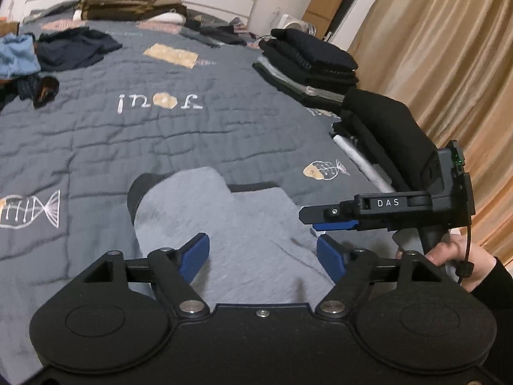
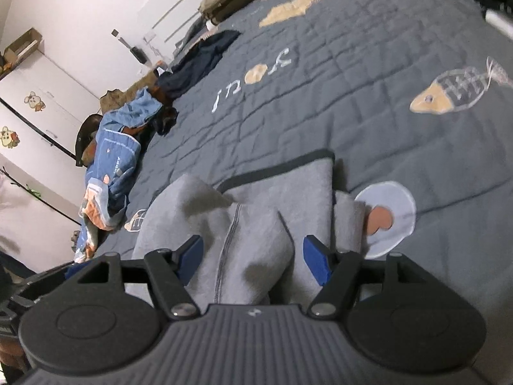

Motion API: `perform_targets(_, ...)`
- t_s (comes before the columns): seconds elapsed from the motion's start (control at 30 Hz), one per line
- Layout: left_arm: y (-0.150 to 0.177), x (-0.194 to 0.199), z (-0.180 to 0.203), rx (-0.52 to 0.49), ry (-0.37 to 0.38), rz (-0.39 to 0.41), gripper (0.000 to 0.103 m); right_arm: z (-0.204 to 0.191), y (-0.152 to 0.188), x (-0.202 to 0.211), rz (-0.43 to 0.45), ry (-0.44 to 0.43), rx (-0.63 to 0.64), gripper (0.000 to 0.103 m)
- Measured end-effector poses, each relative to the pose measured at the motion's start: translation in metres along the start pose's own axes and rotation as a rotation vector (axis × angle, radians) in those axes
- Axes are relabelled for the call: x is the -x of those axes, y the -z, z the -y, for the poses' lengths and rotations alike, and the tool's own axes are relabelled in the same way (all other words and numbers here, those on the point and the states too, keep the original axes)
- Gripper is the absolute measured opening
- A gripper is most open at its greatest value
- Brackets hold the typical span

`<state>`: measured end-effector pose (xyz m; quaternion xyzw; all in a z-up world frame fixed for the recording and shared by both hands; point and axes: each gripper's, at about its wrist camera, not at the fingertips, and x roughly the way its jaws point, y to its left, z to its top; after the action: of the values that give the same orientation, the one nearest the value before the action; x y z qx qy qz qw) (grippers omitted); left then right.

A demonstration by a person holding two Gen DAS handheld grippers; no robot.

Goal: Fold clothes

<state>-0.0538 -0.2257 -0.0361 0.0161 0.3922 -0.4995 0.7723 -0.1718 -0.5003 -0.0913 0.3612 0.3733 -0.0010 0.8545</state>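
A soft grey fleece garment with dark trim [image 1: 221, 221] lies on the dark grey quilted bedspread with fish-skeleton pictures [image 1: 96, 134], at the near edge of the bed, partly doubled over on itself with loose ridges showing in the right wrist view [image 2: 256, 224]. Both tongs hang just above this garment: the left tongs [image 1: 263, 258] stand wide open with nothing between the blue pads, and the right tongs [image 2: 253, 261] are likewise spread wide, a raised ridge of the grey cloth lying between the pads but not pinched. Beyond the garment, toward the curtain side, sits a stack of folded dark clothes [image 1: 307, 64]; on the far opposite side lies a loose heap of blue and dark clothes [image 2: 118, 147]. The fleece looks light, thick and limp: it will likely sag and bunch wherever it is lifted, and not slip much in rubber pads. A firm hold seems best at the trimmed hem or a seamed edge, where layers are stiffer, with both tongs taking matching corners so the fold falls evenly.
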Motion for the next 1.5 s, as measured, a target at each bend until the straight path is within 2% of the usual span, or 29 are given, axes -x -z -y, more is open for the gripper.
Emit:
perform_targets(0.07, -0.002, -0.001, -0.001, 0.003, 0.008, 0.010, 0.074, 0.001, 0.000, -0.006, -0.012, -0.015, -0.009, 0.068)
perform_targets(0.17, -0.004, -0.002, -0.003, 0.019, 0.025, 0.011, 0.075, 0.003, 0.001, -0.012, -0.025, 0.022, -0.015, 0.068)
perform_targets(0.33, -0.004, -0.003, -0.002, 0.029, 0.040, 0.017, 0.077, 0.008, 0.004, -0.020, -0.017, 0.016, -0.037, 0.068)
perform_targets(0.63, -0.002, -0.006, -0.006, 0.052, 0.020, 0.013, 0.078, 0.017, 0.005, -0.025, 0.011, -0.007, -0.103, 0.067)
perform_targets(0.73, -0.001, -0.006, -0.005, 0.052, 0.021, 0.012, 0.078, 0.014, 0.006, -0.024, 0.021, -0.029, -0.090, 0.063)
perform_targets(0.9, 0.000, -0.007, -0.006, 0.050, 0.017, 0.009, 0.078, 0.015, 0.007, -0.031, 0.017, 0.004, -0.067, 0.061)
perform_targets(1.0, 0.000, -0.008, -0.007, 0.053, 0.017, 0.005, 0.079, 0.015, 0.009, -0.036, 0.009, 0.016, -0.052, 0.046)
perform_targets(1.07, 0.001, -0.008, -0.008, 0.056, 0.015, 0.006, 0.079, 0.013, 0.010, -0.039, -0.013, 0.025, -0.032, 0.027)
perform_targets(1.17, 0.001, -0.008, -0.008, 0.053, 0.012, 0.006, 0.079, 0.012, 0.010, -0.039, -0.017, 0.026, -0.027, 0.015)
perform_targets(1.3, 0.001, -0.008, -0.009, 0.049, 0.003, 0.008, 0.079, 0.009, 0.006, -0.028, 0.028, -0.002, -0.038, 0.010)
perform_targets(1.5, -0.002, 0.000, -0.017, 0.077, 0.009, 0.038, 0.079, -0.003, -0.002, 0.001, 0.114, -0.135, -0.042, 0.009)
